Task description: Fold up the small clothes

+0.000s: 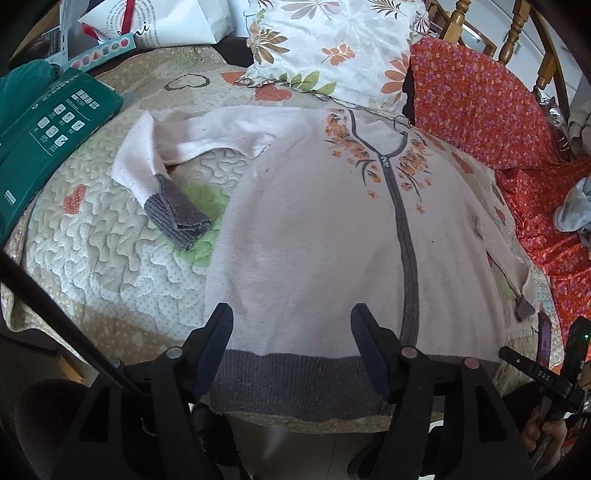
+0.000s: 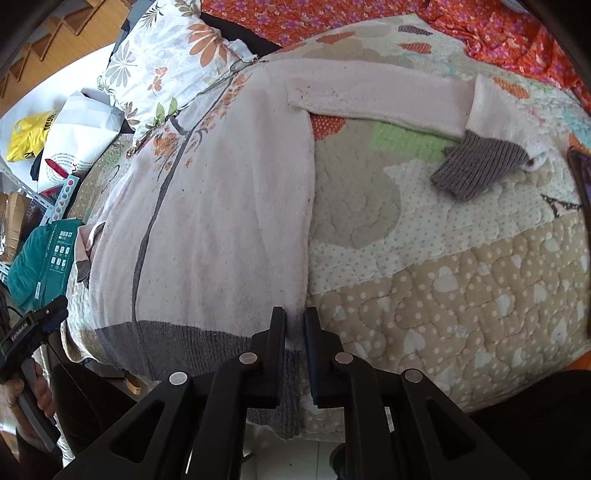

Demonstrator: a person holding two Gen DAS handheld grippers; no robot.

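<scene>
A small pale pink zip cardigan (image 1: 317, 229) with grey hem, grey cuffs and orange flower embroidery lies flat, front up, on a quilted bedspread (image 1: 92, 240). Its left sleeve (image 1: 147, 162) bends down, its grey cuff (image 1: 177, 218) on the quilt. My left gripper (image 1: 291, 321) is open, hovering over the grey hem (image 1: 295, 380) at the near bed edge. My right gripper (image 2: 294, 325) is shut on the cardigan's hem corner (image 2: 293, 332) at the garment's right side seam. The right sleeve (image 2: 376, 99) stretches sideways, with its cuff (image 2: 476, 170) lying on the quilt.
A floral pillow (image 1: 332, 51) and an orange flowered cloth (image 1: 480, 103) lie behind the cardigan. A green box (image 1: 48, 133) sits at the left, with white bags (image 1: 155, 22) behind. A dark phone (image 2: 580, 173) lies by the right cuff. The bed edge is right below the grippers.
</scene>
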